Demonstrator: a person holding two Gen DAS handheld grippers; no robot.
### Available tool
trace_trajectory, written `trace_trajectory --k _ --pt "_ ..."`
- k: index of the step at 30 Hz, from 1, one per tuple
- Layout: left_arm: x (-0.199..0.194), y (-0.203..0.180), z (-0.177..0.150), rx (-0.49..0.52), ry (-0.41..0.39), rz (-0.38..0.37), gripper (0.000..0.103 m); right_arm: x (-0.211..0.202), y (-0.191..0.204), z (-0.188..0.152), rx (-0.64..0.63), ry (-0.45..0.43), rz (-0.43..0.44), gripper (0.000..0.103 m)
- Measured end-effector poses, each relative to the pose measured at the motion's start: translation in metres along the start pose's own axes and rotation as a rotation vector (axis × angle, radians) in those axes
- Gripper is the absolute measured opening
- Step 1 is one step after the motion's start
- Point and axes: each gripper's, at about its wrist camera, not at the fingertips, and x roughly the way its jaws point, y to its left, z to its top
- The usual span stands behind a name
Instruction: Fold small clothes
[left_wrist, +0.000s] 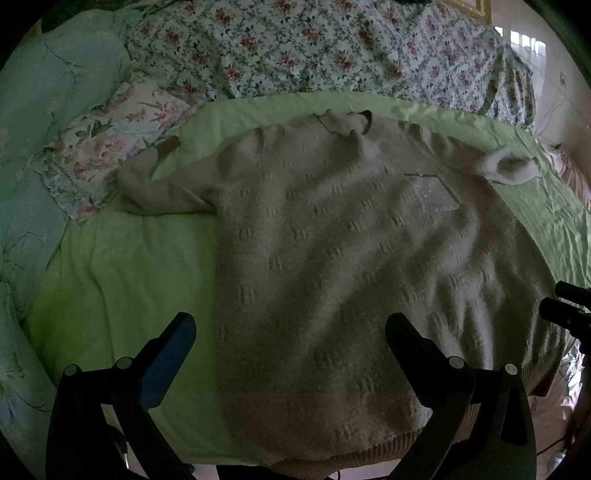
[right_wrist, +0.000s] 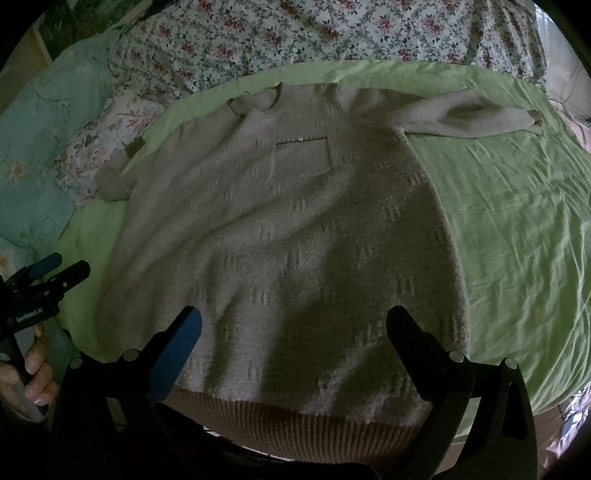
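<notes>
A fuzzy cream sweater (left_wrist: 332, 251) lies flat, front up, on a green bed sheet (left_wrist: 122, 266), collar far, ribbed tan hem (right_wrist: 295, 417) near. It has a chest pocket (right_wrist: 303, 155). Its left sleeve (left_wrist: 159, 192) bends toward the pillows; its right sleeve (right_wrist: 461, 114) stretches out sideways. My left gripper (left_wrist: 291, 332) is open above the sweater's lower left part. My right gripper (right_wrist: 293, 328) is open above the hem, holding nothing. The left gripper also shows at the left edge of the right wrist view (right_wrist: 55, 273).
A floral quilt (left_wrist: 314, 48) lies bunched across the far side. A floral pillow (left_wrist: 110, 144) and teal bedding (left_wrist: 44, 122) lie at the left. The green sheet (right_wrist: 517, 221) extends to the right of the sweater. The bed's near edge is just below the hem.
</notes>
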Motion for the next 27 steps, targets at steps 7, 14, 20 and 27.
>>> trace_trajectory --k 7,14,20,27 --pt "0.0005 0.0007 -0.0014 -0.004 0.003 -0.002 0.103 0.0009 0.0006 0.0009 0.000 0.002 0.002 0.100" --pt "0.0009 0.0016 -0.0016 -0.002 0.003 0.002 0.103 0.0016 0.0013 0.0007 0.001 0.002 0.001 0.100" --pt "0.0020 0.0011 -0.0021 0.000 0.003 0.007 0.103 0.0011 0.0013 0.0011 0.000 0.003 0.001 0.100" --pt "0.0027 0.0014 -0.0039 0.003 0.001 0.005 0.103 0.0019 0.0030 -0.0005 0.003 0.001 0.001 0.100"
